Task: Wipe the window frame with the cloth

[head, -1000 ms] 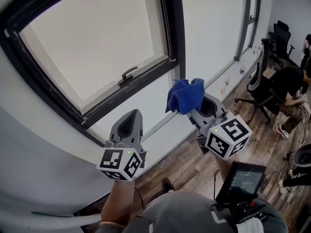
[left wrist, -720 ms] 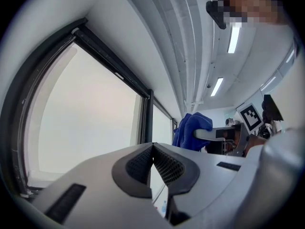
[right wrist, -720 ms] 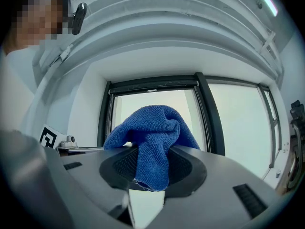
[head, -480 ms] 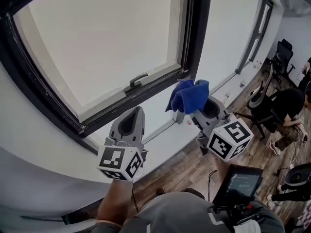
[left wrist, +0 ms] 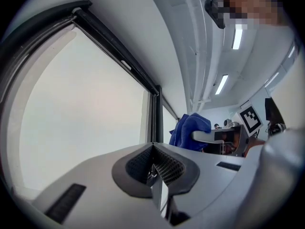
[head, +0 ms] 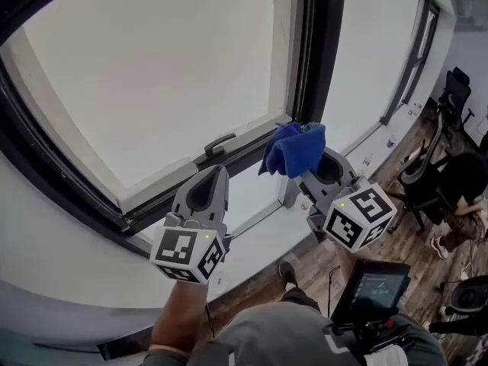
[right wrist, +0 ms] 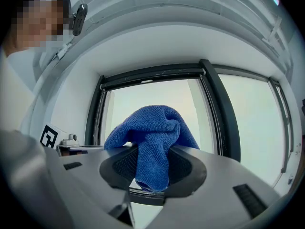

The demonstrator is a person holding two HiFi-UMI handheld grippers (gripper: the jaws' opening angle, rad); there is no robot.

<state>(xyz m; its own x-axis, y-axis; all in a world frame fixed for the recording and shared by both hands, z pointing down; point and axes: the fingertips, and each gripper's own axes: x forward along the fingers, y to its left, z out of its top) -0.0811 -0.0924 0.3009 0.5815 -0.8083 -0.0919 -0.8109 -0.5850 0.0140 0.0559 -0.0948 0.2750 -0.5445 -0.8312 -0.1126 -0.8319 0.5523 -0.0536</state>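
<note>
Early in the job, by the look of it. Blue cloth clamped in the right gripper, jaws shut on its middle, folds bunched above them at centre right of the head view and one tail hanging down between the pads. Held up just in front of the dark window frame, near the junction of upright and bottom rail. No telling whether touching or slightly apart: overlapping in the head view, seemingly short of the frame in the right gripper view.

Left gripper at lower centre left, jaws together on nothing, pointing at the bottom rail below the window handle, apparently idle.

Done so far, as a judgement: cloth gripped and brought up to the frame. Left to do: seemingly all of the wiping, or nearly all, along bottom rail, upright and the long left side. No wiped stretch to pick out anywhere, and no dust or streaks legible on so dark a surface.

Top of the frame and its far left run cut off by the edges of the head view. Frame side of the cloth hidden behind its own folds. Part of the bottom rail covered by the left gripper. At far right, an office chair and wooden floor, small and warped, with a seated person half out of the picture
</note>
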